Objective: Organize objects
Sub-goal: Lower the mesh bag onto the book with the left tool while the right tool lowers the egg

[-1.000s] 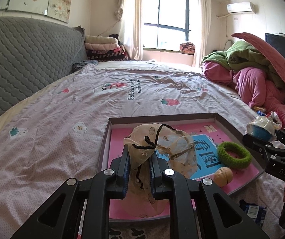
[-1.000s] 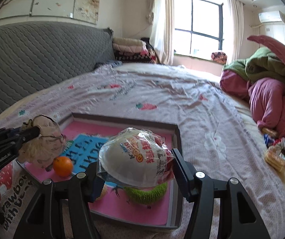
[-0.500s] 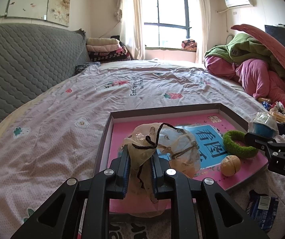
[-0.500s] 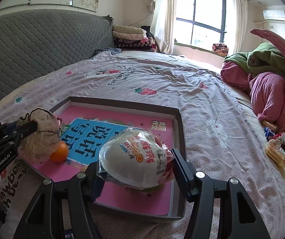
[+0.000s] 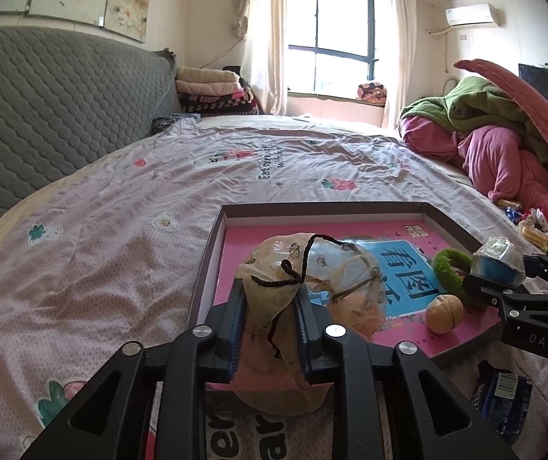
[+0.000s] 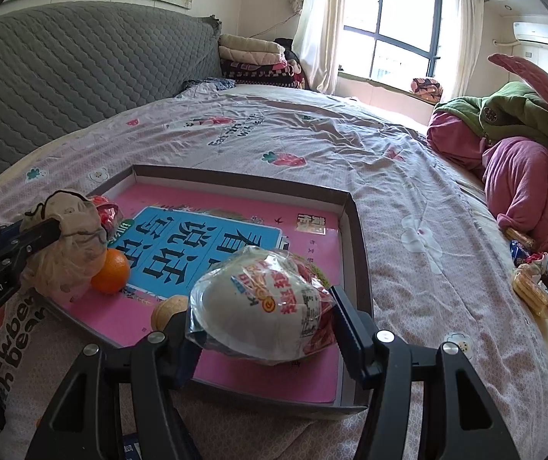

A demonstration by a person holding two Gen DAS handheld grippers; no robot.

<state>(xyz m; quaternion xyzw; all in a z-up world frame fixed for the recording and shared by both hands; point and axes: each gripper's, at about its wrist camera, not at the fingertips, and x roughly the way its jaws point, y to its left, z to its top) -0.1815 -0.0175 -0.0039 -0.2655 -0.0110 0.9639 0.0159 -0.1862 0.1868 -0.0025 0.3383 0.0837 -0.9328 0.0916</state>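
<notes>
The left gripper [image 5: 270,326] has just been easing its jaws apart, yet the neck of the beige drawstring pouch [image 5: 304,291] sits between them and the pads look as if they are barely touching the cloth. The pouch's bulk bulges forward and to the right of the fingers, over the near left corner of the pink tray [image 5: 212,257], with its lower end sagging over the tray's near rim onto the bed [image 5: 101,249]. So the release, as I judge it, drops the pouch almost straight down, partly inside the tray.

The right gripper [image 6: 266,326] stands about half open, clamped on the wrapped white bowl [image 6: 258,303], which it holds over the tray's near right part, close to the right wall. The bowl lies broadside across the jaws.

Between the two loads, on the tray floor, lie an orange [image 6: 111,270] beside the pouch, a walnut [image 5: 444,313] and a green ring [image 5: 451,273]. The bowl's free spot seems to be right below it.
</notes>
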